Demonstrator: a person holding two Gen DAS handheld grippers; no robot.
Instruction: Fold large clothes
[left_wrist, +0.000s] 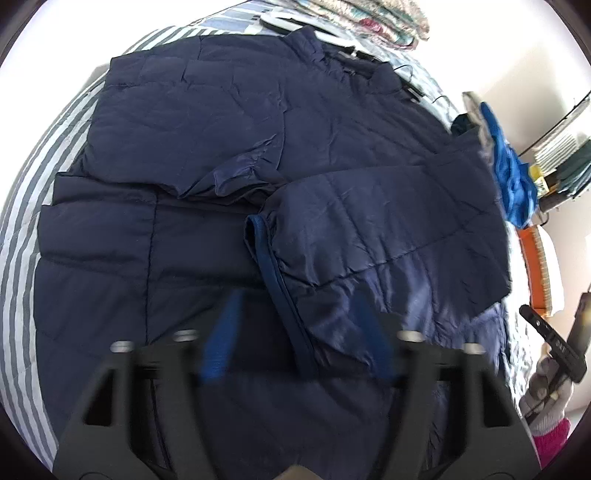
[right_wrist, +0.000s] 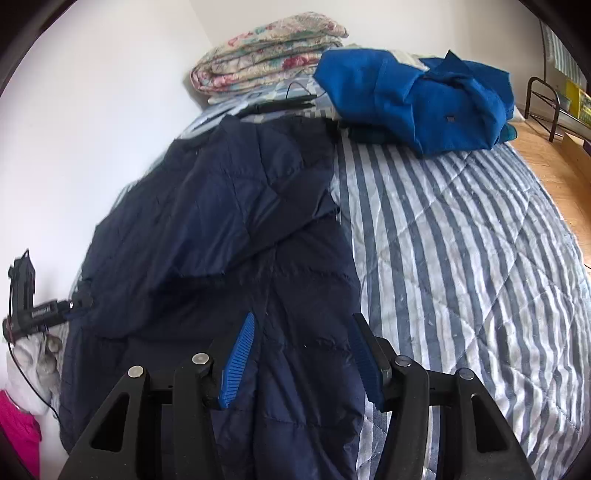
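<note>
One navy padded jacket (right_wrist: 221, 229) lies at centre, with two sleeves folded across it. One blue garment (right_wrist: 417, 99) sits at one o'clock, one folded floral quilt (right_wrist: 266, 55) at twelve. Two grippers show, one per view.

Striped quilted bed (right_wrist: 461, 236), carrying navy padded jacket (right_wrist: 221, 229), blue garment (right_wrist: 417, 99), folded floral quilt (right_wrist: 269, 55).

Bare striped bedspread (right_wrist: 461, 240) right of jacket (right_wrist: 229, 221); blue garment (right_wrist: 413, 103) blocks beyond.

Bright daylight, fisheye bending at the edges

The white wall (right_wrist: 92, 110) is glaring; the left hand-held gripper (left_wrist: 295, 332) is looking motion-blurred.
</note>
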